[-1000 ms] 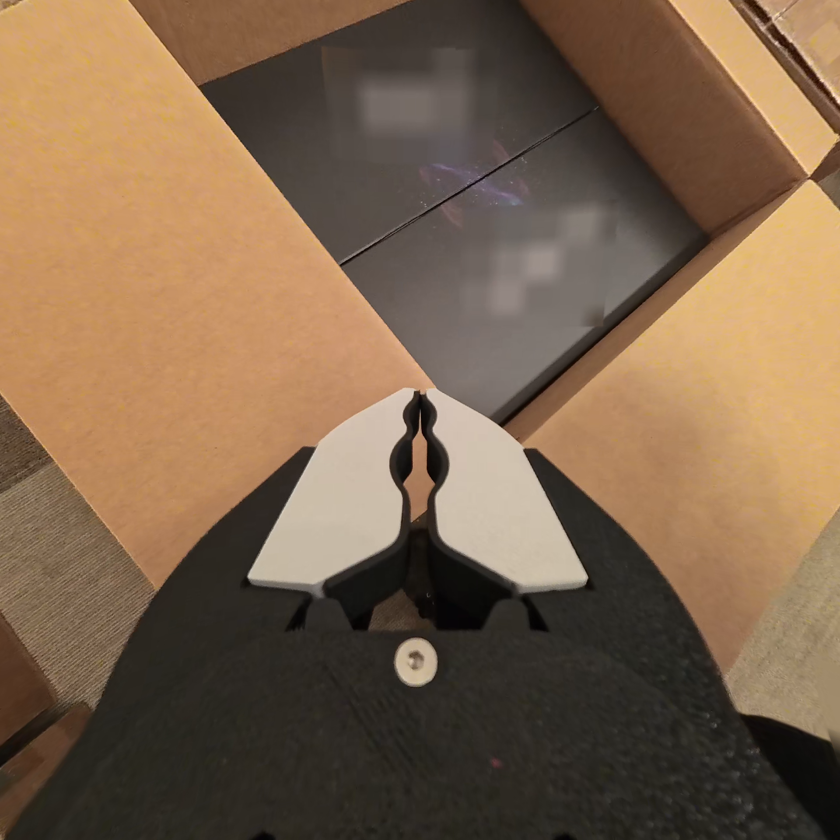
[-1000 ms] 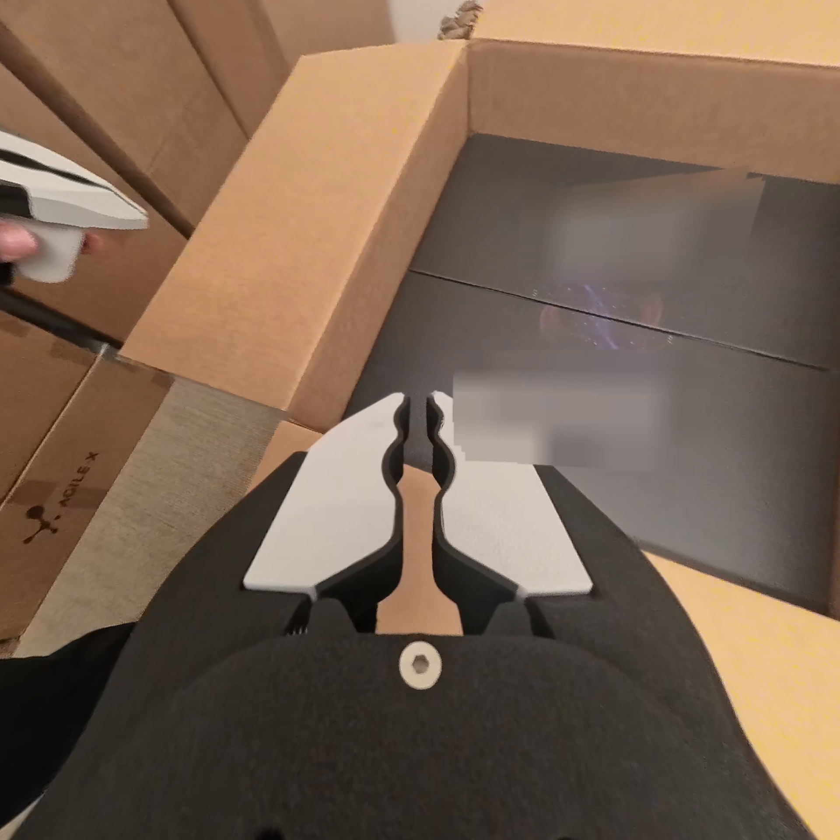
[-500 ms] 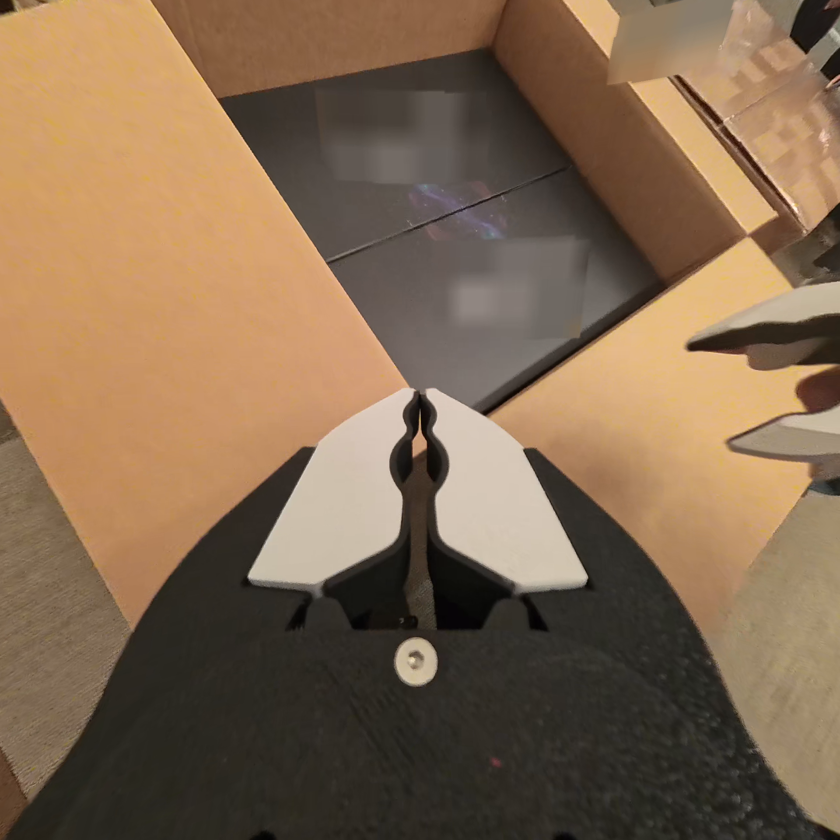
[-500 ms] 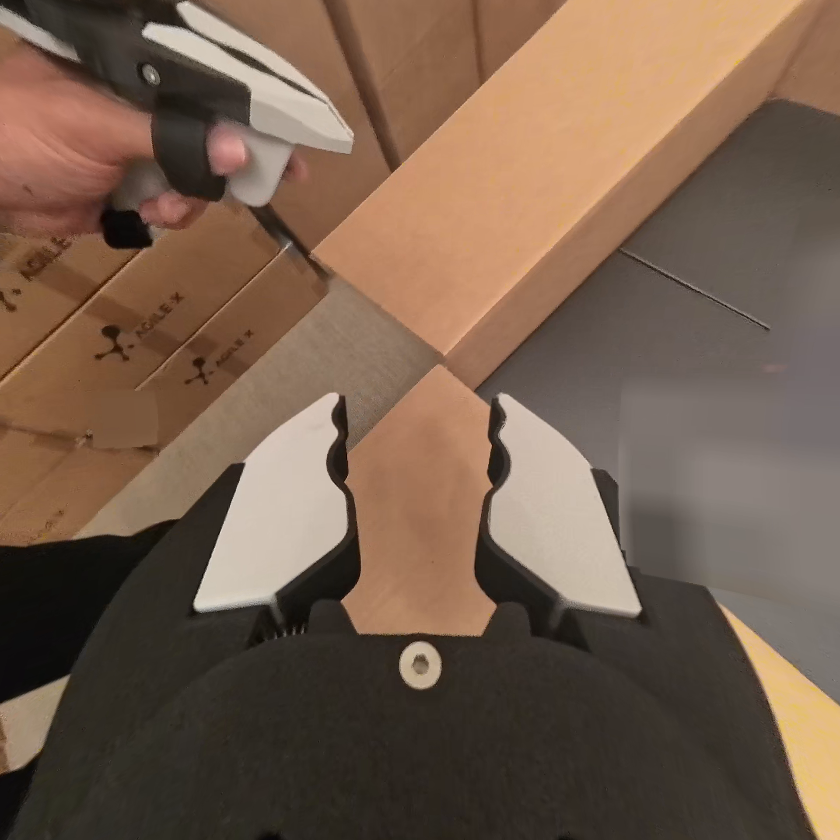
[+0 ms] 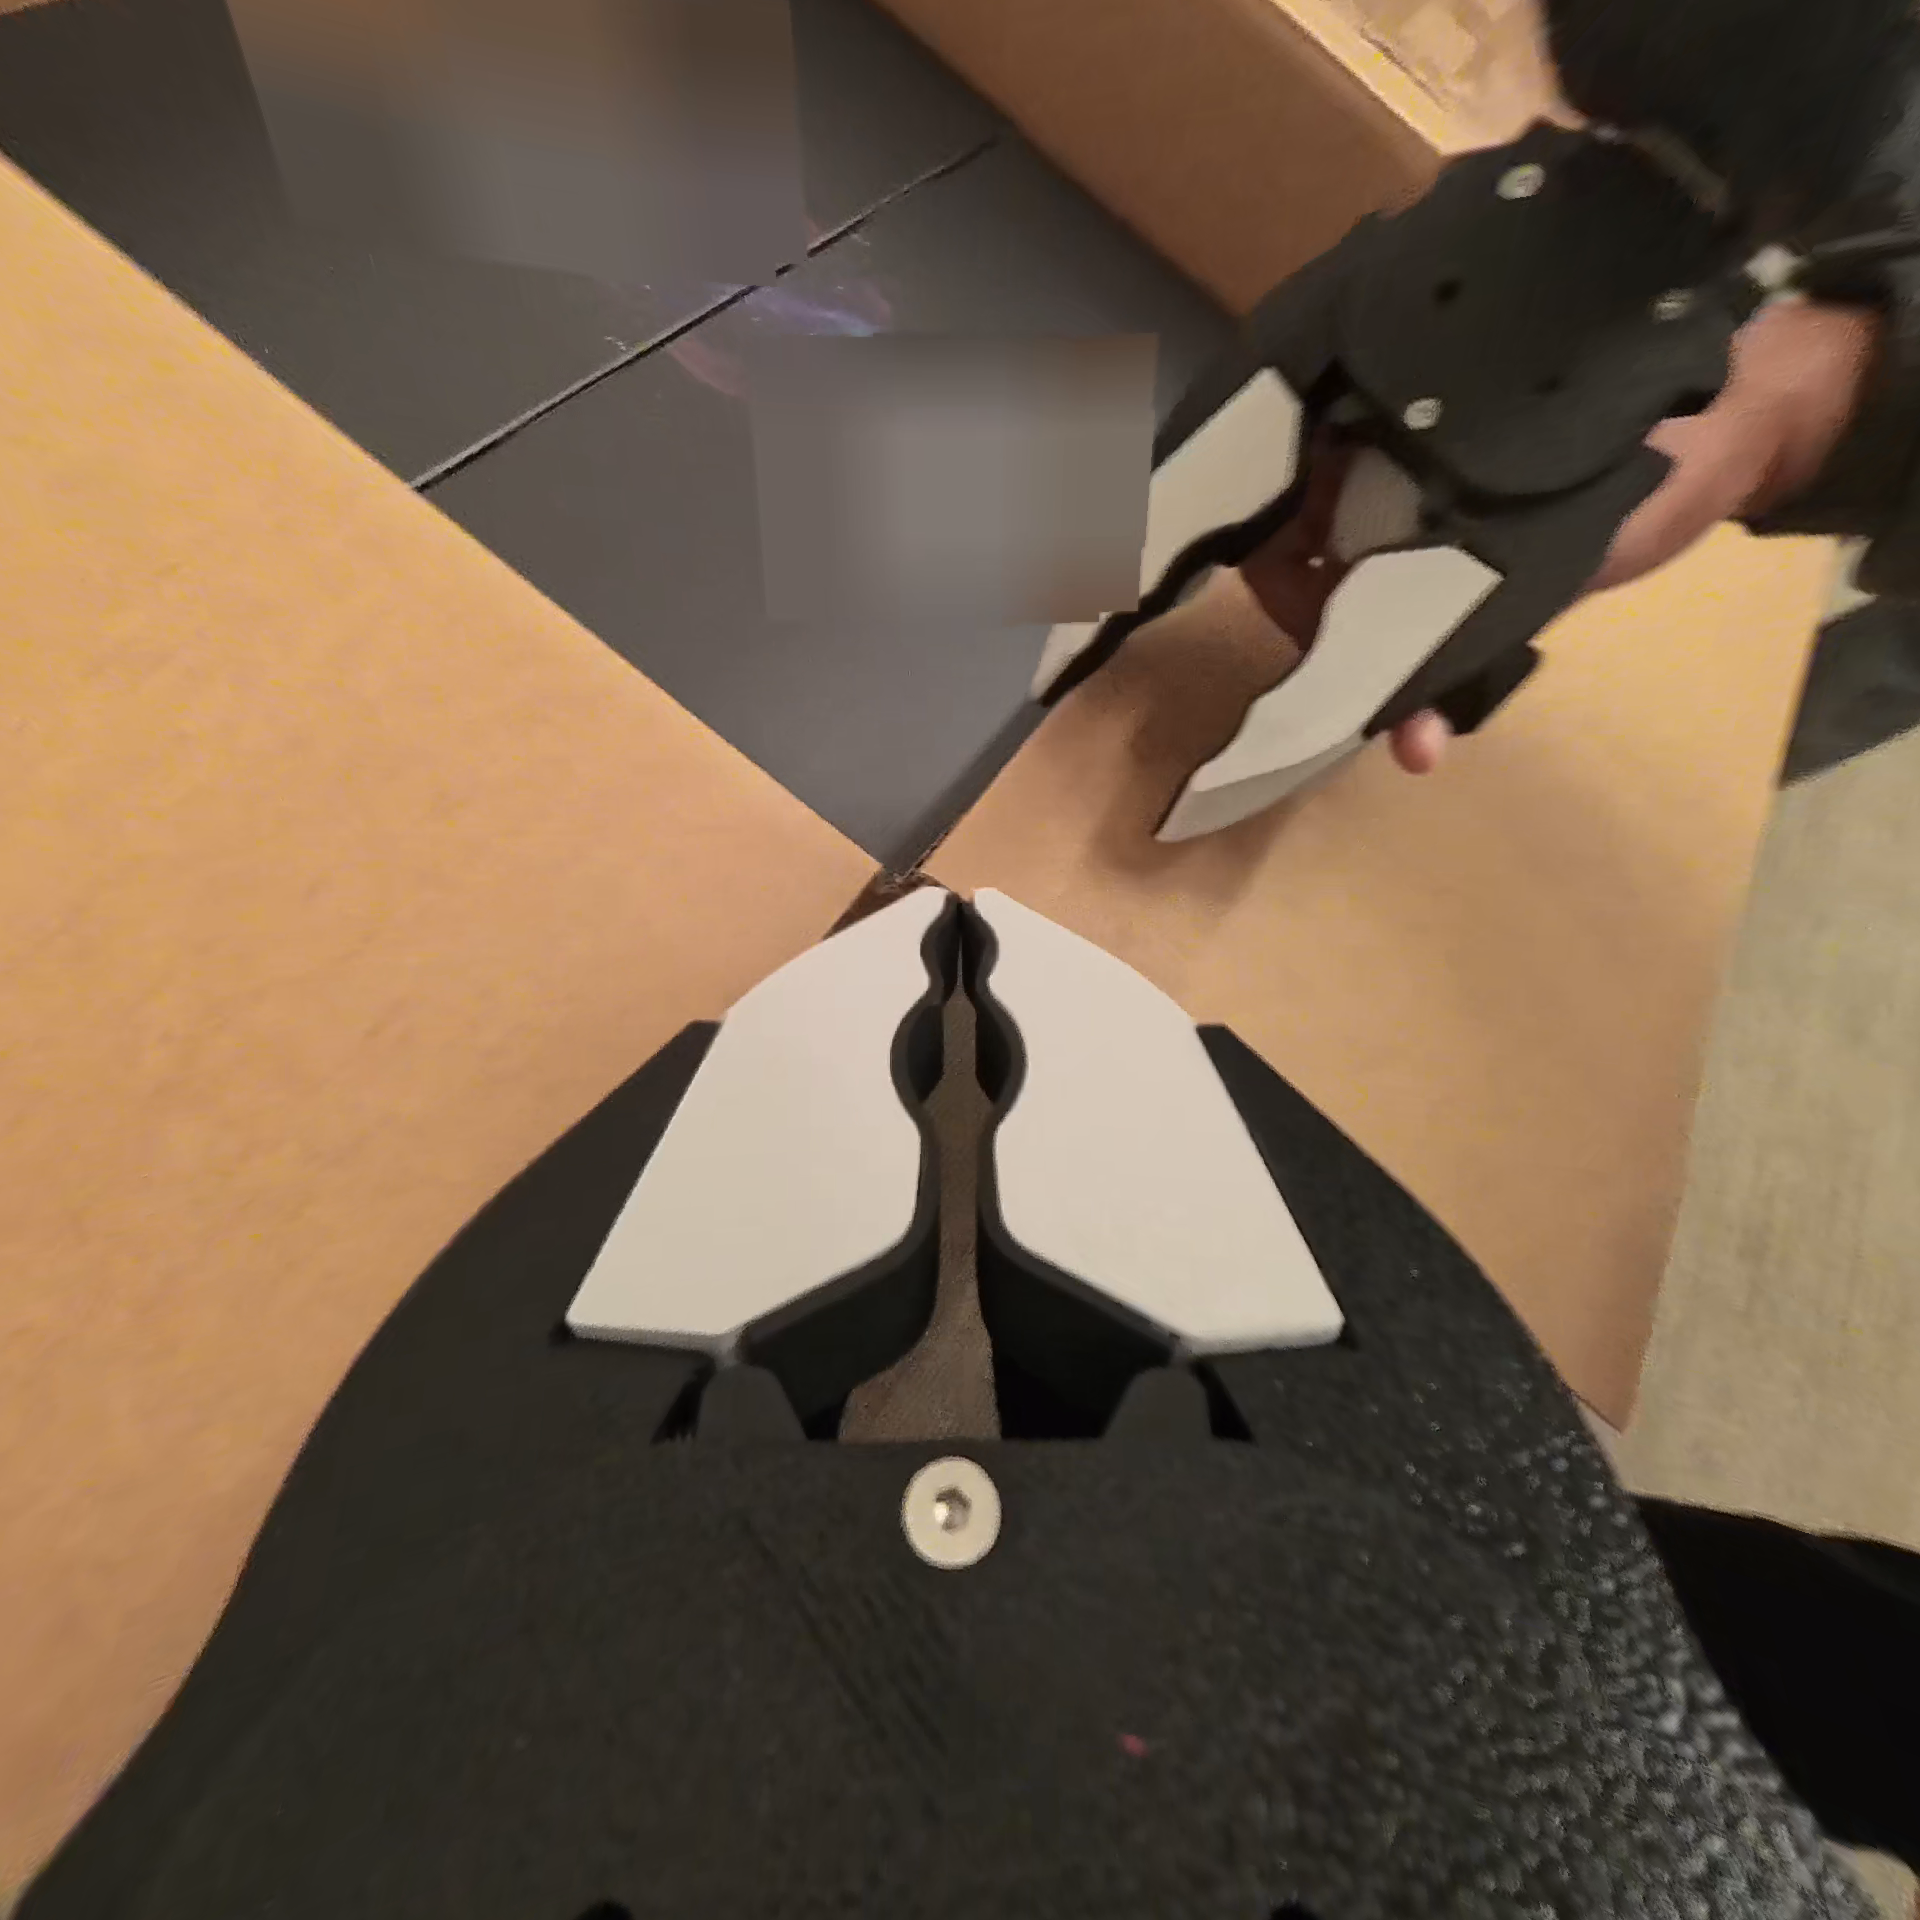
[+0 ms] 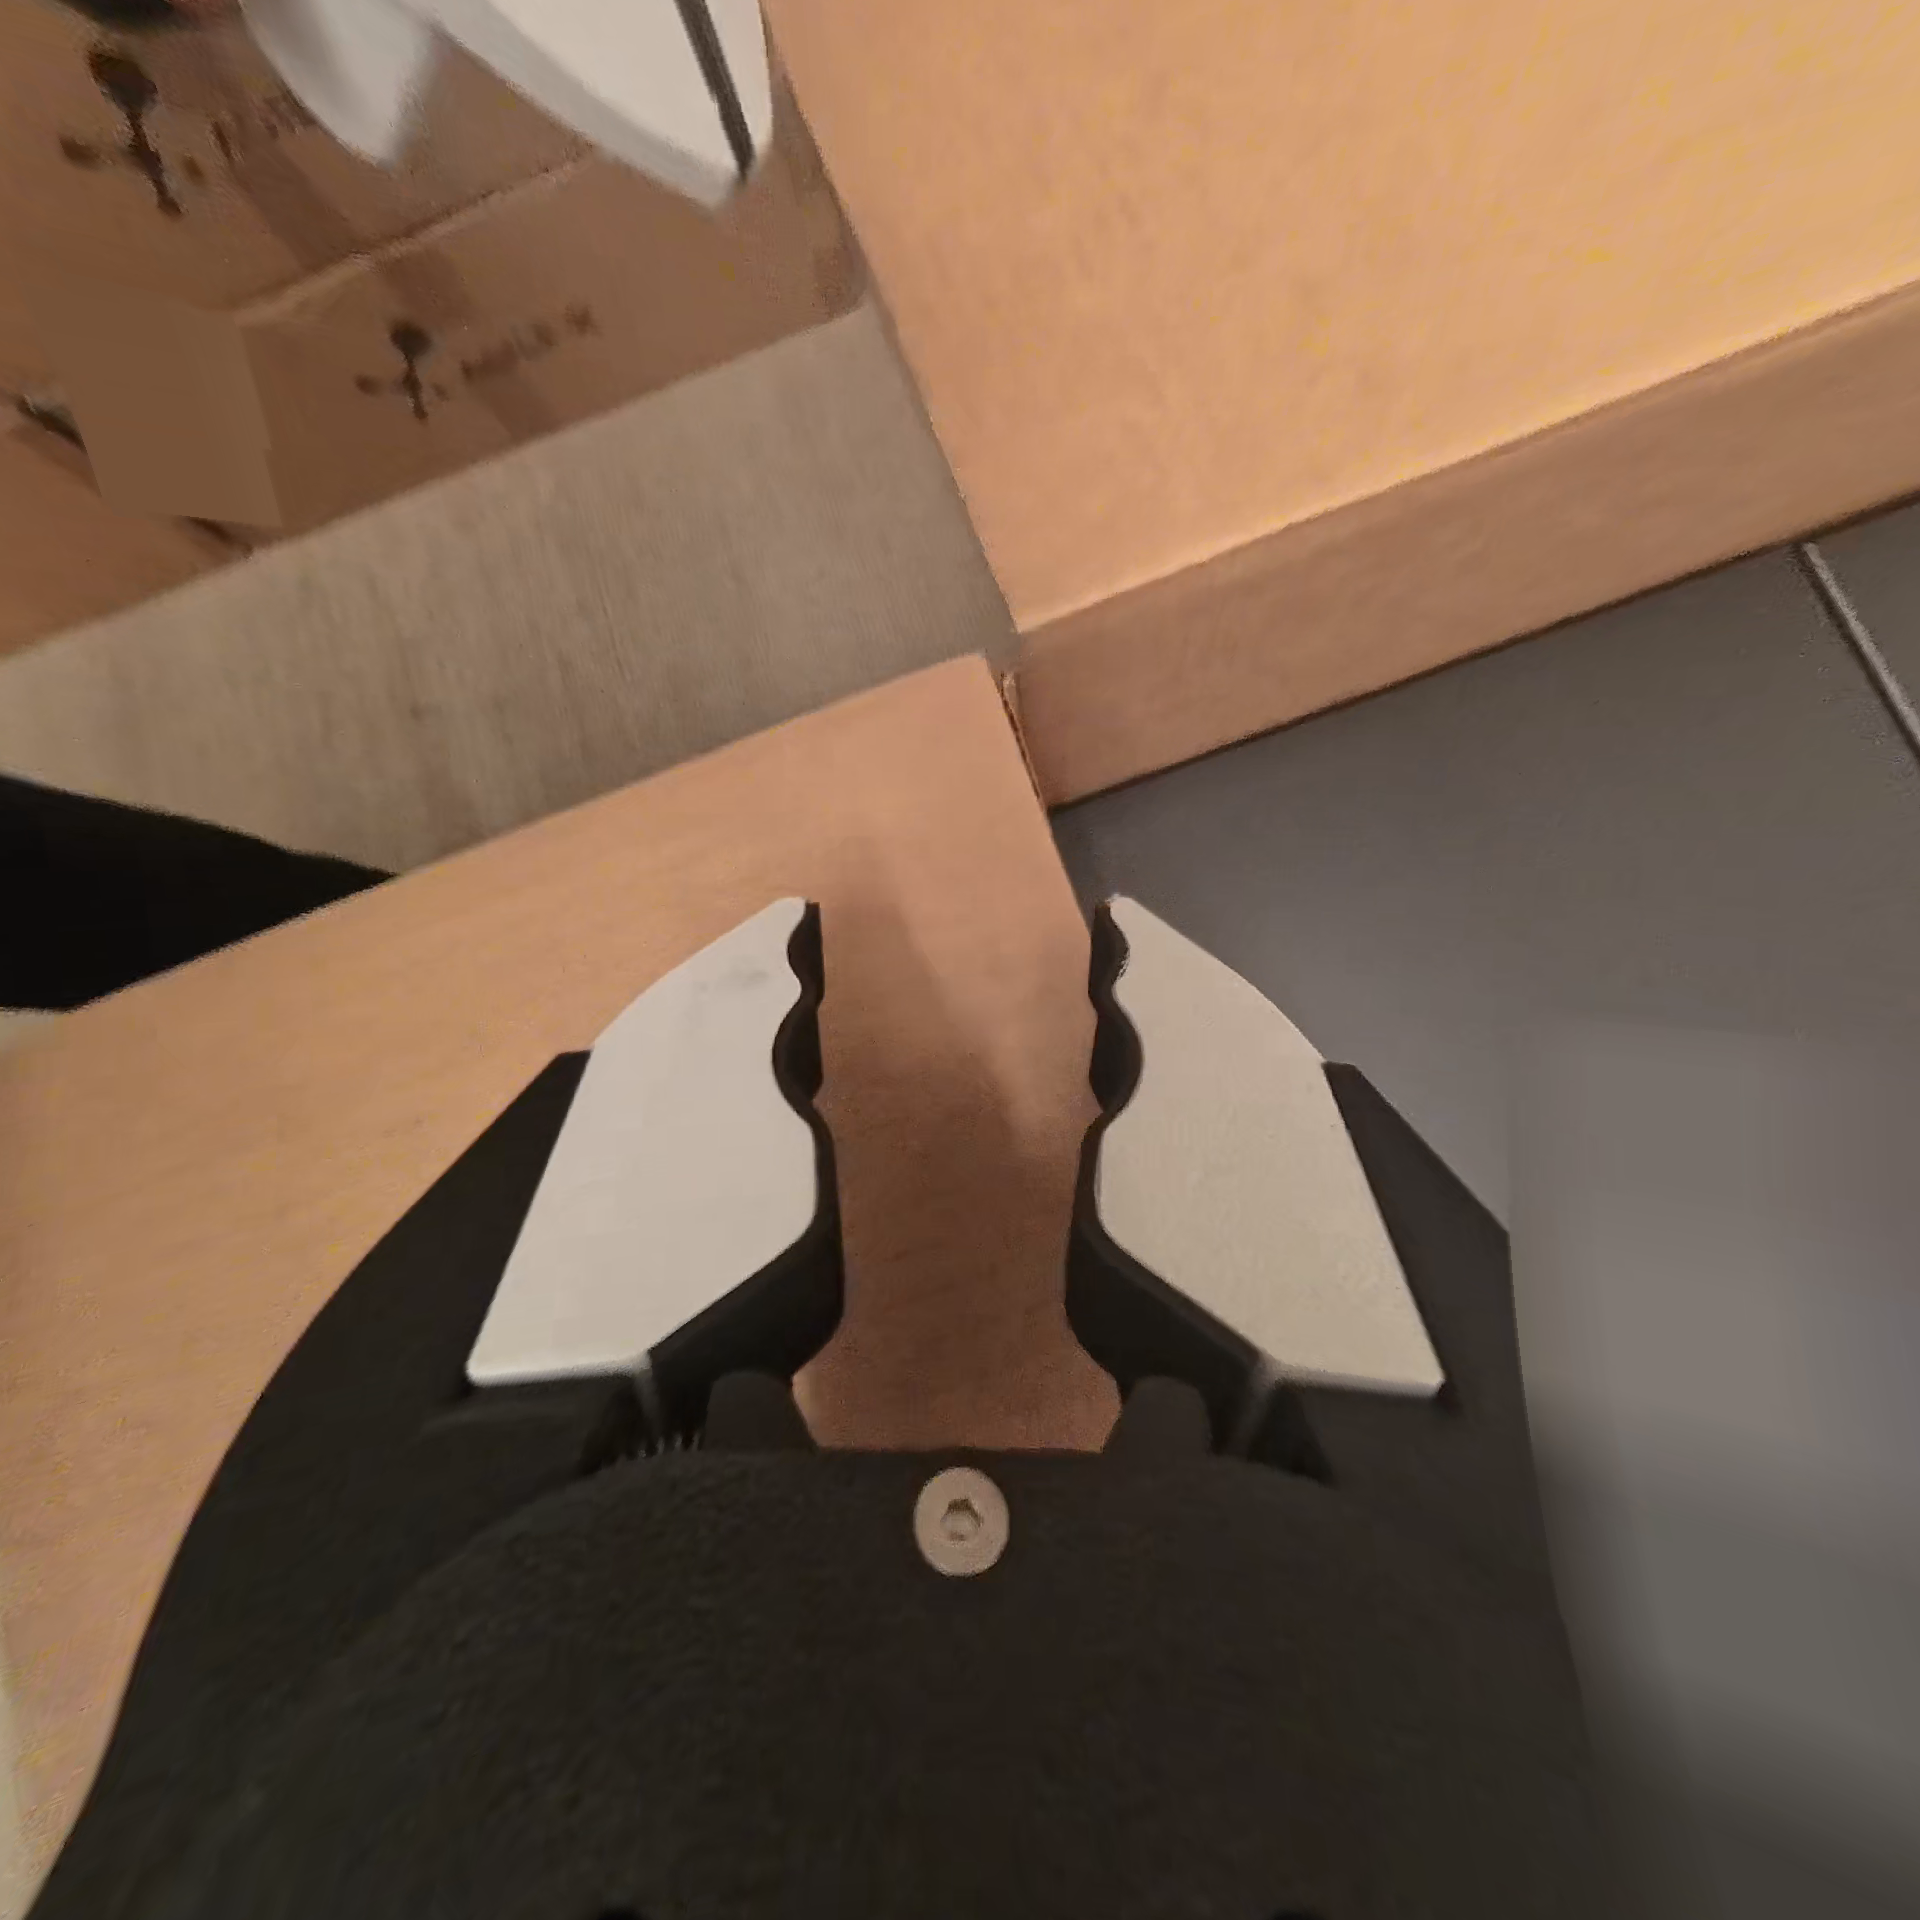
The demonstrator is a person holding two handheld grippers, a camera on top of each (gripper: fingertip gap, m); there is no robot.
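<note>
An open cardboard carton holds two flat black boxes (image 5: pixel 582 343) side by side. My left gripper (image 5: pixel 963 904) is shut and empty, its tips above the corner where the large left flap (image 5: pixel 312 831) meets the near flap (image 5: pixel 1351 987). My right gripper (image 6: pixel 956 914) is open and empty, low over the near flap (image 6: pixel 416 1039), with one finger over the flap and the other over a black box (image 6: pixel 1455 935). It also shows in the left wrist view (image 5: pixel 1112 758), held by a hand. The left gripper's fingers (image 6: pixel 644 104) appear blurred at the top of the right wrist view.
The left flap (image 6: pixel 1351 312) rises beyond the right gripper. Several closed cardboard boxes (image 6: pixel 364 343) are stacked on the grey carpet (image 6: pixel 520 582) to the left. Carpet (image 5: pixel 1787 1039) also lies past the near flap. A dark sleeve (image 6: pixel 125 883) is at the left edge. The grippers' ends are close to 11 cm from one another. The large left flap (image 5: pixel 312 831) is about 15 cm from my left fingertips. Seen from the right wrist view (image 6: pixel 1351 178) as well.
My right gripper has opened and come down close over the near flap. My left gripper stayed shut and moved nearer to the corner between the flaps.
</note>
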